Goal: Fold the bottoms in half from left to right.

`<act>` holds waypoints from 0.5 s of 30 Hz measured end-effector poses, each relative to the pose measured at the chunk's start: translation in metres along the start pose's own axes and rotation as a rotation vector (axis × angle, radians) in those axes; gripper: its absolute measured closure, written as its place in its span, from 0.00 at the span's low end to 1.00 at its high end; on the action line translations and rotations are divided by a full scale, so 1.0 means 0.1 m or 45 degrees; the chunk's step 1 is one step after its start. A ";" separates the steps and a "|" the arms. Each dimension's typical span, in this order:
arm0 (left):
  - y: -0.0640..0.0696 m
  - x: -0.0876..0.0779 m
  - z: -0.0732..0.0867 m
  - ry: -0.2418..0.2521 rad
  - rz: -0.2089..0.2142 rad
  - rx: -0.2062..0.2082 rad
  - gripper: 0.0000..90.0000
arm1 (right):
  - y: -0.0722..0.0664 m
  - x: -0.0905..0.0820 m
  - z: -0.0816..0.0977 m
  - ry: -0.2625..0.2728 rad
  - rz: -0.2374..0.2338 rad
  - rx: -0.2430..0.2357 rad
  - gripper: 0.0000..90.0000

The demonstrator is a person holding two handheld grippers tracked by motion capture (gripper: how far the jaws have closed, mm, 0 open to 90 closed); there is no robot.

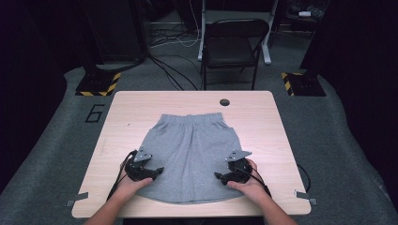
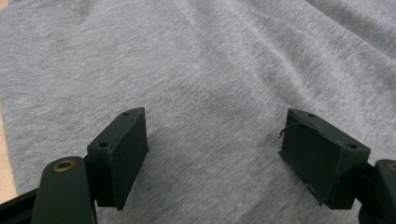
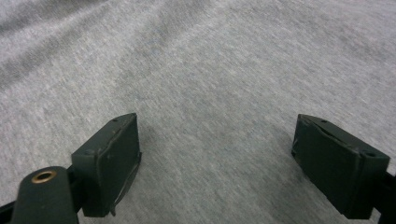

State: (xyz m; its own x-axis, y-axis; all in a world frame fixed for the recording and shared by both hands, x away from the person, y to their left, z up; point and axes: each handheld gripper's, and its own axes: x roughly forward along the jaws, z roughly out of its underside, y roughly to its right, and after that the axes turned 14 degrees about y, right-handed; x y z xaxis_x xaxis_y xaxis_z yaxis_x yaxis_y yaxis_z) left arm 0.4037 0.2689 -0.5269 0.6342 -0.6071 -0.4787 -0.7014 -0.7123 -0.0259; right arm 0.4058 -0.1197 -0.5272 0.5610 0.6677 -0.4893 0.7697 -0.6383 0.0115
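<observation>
The grey shorts [image 1: 190, 157] lie flat on the tabletop [image 1: 126, 105]. The left tongs [image 1: 157, 171] and right tongs [image 1: 218, 176] rest over the lower legs of the garment. Both tongs stand open, with fabric beneath the jaws and nothing gripped.

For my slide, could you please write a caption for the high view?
Grey shorts lie flat on the wooden table, with the open left gripper and right gripper above their lower half.

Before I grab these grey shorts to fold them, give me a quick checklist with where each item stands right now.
1. Left claw jaws open: ok.
2. Right claw jaws open: ok.
3. Both claws over the grey shorts, near the hem corners: ok.
4. Shorts spread flat, waistband at the far side: ok, slight wrinkles.
5. Fabric pinched between the jaws: not ok, nothing gripped yet.
6. Jaws touching the cloth: cannot tell.
</observation>
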 end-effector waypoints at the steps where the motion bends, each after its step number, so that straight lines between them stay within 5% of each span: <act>1: 0.00 0.00 0.00 0.002 0.007 -0.005 0.25 | 0.00 0.00 0.00 -0.004 -0.002 -0.001 0.16; 15: 0.00 0.00 0.00 0.002 -0.005 -0.003 0.26 | -0.01 0.00 0.00 0.000 0.010 0.005 0.17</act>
State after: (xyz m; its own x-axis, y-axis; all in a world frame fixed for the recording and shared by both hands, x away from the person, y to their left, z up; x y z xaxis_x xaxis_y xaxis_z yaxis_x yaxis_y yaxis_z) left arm 0.4034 0.2690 -0.5265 0.6375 -0.6046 -0.4775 -0.6980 -0.7156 -0.0260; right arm 0.4053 -0.1192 -0.5270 0.5670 0.6626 -0.4893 0.7641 -0.6450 0.0120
